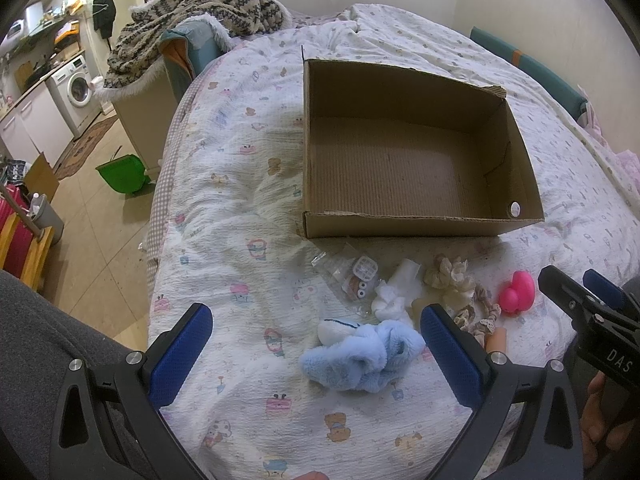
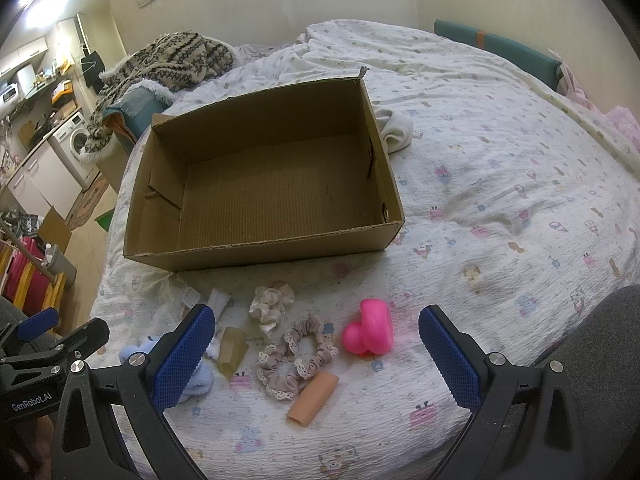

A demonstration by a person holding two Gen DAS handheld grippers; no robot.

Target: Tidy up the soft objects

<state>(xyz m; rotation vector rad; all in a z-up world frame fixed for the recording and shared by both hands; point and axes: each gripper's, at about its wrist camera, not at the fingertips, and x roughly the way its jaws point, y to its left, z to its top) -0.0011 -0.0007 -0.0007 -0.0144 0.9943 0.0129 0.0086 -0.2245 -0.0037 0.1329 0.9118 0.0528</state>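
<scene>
Left wrist view: the left hand-held gripper, released and empty, hovers over a blue fluffy scrunchie on the bed, short of the empty cardboard box; its pile may slip.

Right wrist view: the right hand-held gripper, likewise released, faces a lace scrunchie and pink toy; crowding risks a double grab.

Knit blanket, washing machine, green bin
</scene>
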